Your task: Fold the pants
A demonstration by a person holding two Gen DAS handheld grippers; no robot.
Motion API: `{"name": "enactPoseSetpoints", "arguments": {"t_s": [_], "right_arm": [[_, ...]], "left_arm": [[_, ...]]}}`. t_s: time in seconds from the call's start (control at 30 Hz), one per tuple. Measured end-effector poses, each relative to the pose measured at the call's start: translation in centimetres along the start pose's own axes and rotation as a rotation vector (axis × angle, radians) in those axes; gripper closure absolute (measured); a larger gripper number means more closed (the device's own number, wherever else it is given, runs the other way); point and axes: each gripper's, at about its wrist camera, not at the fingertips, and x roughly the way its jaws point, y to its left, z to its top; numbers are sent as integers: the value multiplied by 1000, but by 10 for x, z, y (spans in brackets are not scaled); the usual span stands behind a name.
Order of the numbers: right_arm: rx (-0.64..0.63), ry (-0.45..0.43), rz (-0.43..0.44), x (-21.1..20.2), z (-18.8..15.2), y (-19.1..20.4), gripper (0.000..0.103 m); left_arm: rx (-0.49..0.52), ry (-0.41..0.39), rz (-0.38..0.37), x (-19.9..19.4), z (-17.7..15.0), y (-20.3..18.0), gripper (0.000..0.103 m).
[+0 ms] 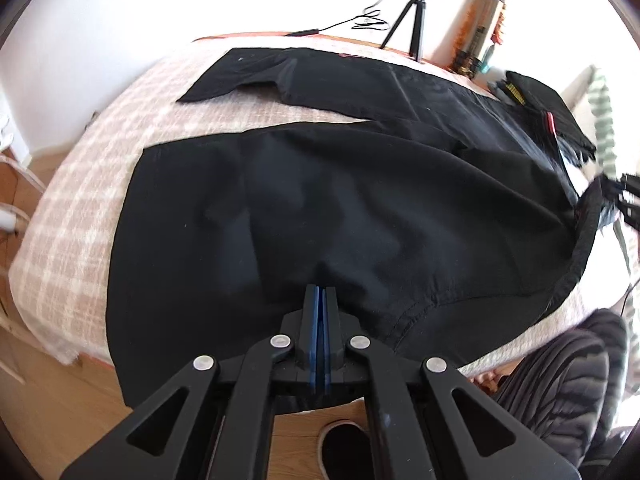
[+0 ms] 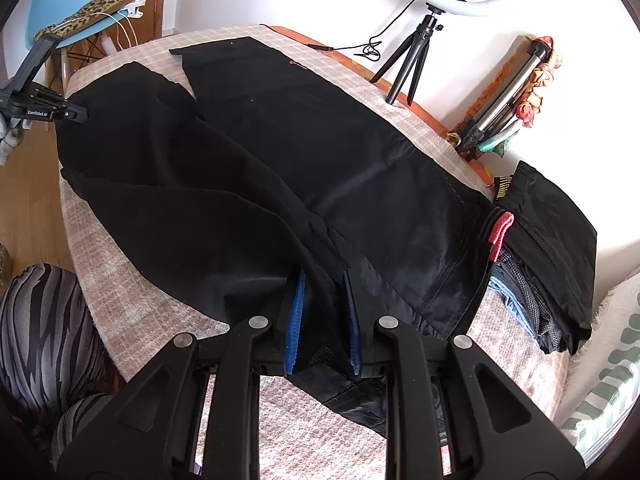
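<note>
Right wrist view: right hand-held gripper (image 2: 323,300) straddles the pants (image 2: 248,184) waistband unclenched; left hand-held gripper (image 1: 320,300), clenched, should pull fabric taut.

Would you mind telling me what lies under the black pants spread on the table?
Under the black pants lies a pink checked blanket, showing all around them. It covers the table, of which only an orange edge shows by the wall. Anything directly beneath the fabric is hidden.

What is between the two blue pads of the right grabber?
A fold of the black pants runs between the blue pads of the right gripper, which stand apart. The right wrist view shows it.
</note>
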Motion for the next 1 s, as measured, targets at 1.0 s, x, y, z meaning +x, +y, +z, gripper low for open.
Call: {"name": "enactPoseSetpoints", "arguments": {"t_s": [1.0], "right_arm": [[44, -27, -71, 15, 49, -39, 97]], "left_arm": [[377, 26, 217, -36, -17, -72, 102]]}}
